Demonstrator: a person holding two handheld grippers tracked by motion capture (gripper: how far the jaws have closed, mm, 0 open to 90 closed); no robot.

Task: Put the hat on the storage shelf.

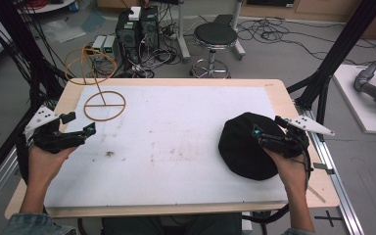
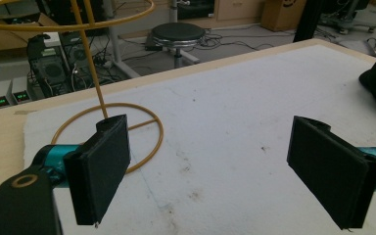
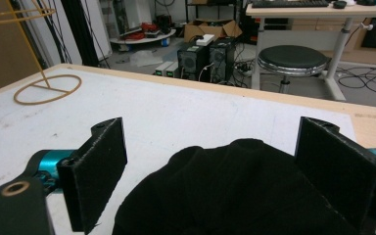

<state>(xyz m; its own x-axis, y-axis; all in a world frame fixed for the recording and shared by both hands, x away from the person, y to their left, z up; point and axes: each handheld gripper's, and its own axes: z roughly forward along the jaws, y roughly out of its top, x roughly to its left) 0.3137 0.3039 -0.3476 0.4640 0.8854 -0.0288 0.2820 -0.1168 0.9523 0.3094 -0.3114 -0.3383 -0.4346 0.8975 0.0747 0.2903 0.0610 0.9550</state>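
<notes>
Soft, light black hat (image 1: 245, 147) right under the right claw (image 1: 269, 131), jaws wide apart over it. Best pinched at its floppy edge. Left claw (image 1: 81, 123) spread wide too, holding nothing.

1 black hat (image 1: 245, 147), 1 wire stand (image 1: 100, 93), 1 stool (image 1: 215, 36).

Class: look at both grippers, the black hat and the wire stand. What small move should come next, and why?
Probably close the right gripper on the hat: its jaws stand open astride the near edge, gripping nothing. The left gripper waits open beside the stand.
</notes>
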